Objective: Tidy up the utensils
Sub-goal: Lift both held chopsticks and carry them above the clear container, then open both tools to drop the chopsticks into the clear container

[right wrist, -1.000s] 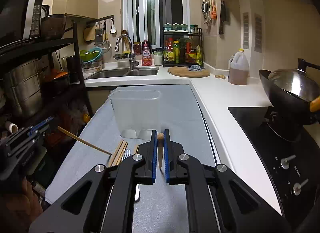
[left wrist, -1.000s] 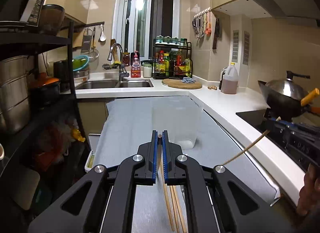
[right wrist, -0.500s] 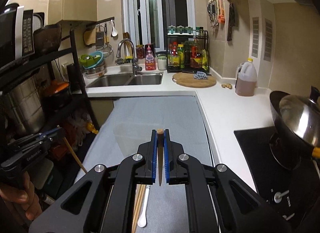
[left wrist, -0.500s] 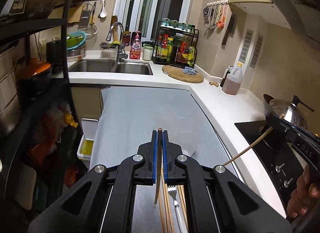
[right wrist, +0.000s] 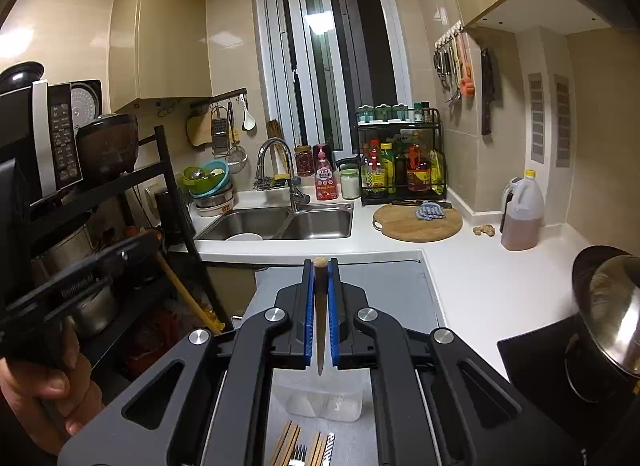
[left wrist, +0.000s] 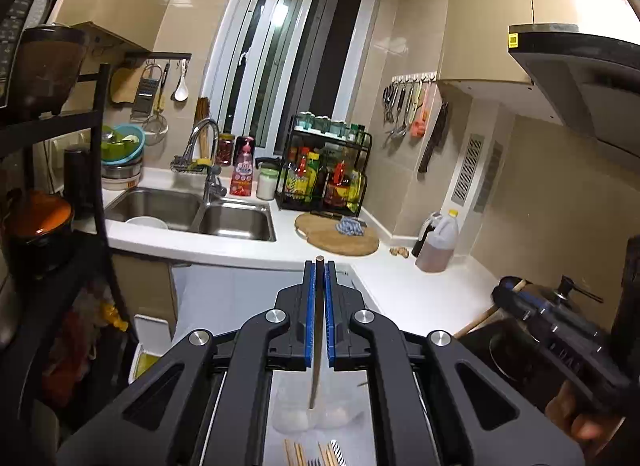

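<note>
Both wrist views high, facing sink (left wrist: 192,211)

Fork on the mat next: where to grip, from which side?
Fork: only its tines show, among the chopsticks near the clear container. It seems to lie flat, so probably come from above and pinch the handle across its width; the handle is out of view.

A double steel sink (right wrist: 280,223) sits under the window. Right of the sink stands a black rack of sauce bottles (right wrist: 402,169), then a round wooden board (right wrist: 416,223), then an oil jug (right wrist: 522,217). Left of the sink stands a black shelf (right wrist: 120,185).
</note>
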A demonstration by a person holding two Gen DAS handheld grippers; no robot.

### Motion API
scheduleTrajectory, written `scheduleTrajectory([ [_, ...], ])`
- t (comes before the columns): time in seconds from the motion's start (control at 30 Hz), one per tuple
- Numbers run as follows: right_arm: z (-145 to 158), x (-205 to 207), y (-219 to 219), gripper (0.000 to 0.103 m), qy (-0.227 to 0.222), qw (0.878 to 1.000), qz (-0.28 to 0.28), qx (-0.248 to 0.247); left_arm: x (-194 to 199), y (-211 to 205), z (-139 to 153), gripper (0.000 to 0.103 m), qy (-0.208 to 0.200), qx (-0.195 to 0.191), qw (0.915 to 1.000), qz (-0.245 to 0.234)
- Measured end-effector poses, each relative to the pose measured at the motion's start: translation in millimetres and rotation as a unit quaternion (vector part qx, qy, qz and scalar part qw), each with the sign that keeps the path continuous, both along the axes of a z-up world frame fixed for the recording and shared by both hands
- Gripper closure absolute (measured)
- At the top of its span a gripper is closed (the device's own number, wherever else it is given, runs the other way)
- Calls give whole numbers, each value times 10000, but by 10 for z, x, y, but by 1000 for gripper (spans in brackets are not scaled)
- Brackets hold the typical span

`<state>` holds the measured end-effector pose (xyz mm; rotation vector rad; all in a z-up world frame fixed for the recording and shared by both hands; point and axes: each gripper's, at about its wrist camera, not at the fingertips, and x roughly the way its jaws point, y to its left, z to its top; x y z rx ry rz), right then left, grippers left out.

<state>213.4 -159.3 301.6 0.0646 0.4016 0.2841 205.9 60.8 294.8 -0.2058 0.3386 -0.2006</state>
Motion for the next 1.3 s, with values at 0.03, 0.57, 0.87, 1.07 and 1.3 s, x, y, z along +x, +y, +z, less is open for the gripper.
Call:
scheduleTrajectory([
  [0.03,-91,80,15,97,53,10000,-14,-11,64,-12,-38,98,-12,23,10000,3],
  [0.57,-1216,658,26,94,836,9962,-123,-207,668,-138,-1119,98,878,231,9956,-241],
  [0.87,-970,399,-59,56,526,9967,-320,-520,230,-78,-753,66,423,217,9989,-16],
  [1.07,-762,-77,-169,56,99,9973,-425,-591,-326,-120,-625,66,85,398,9991,134],
  [1.3,-982,-757,-243,54,-76,9969,-346,-697,-873,-152,-1032,66,260,550,9980,170],
])
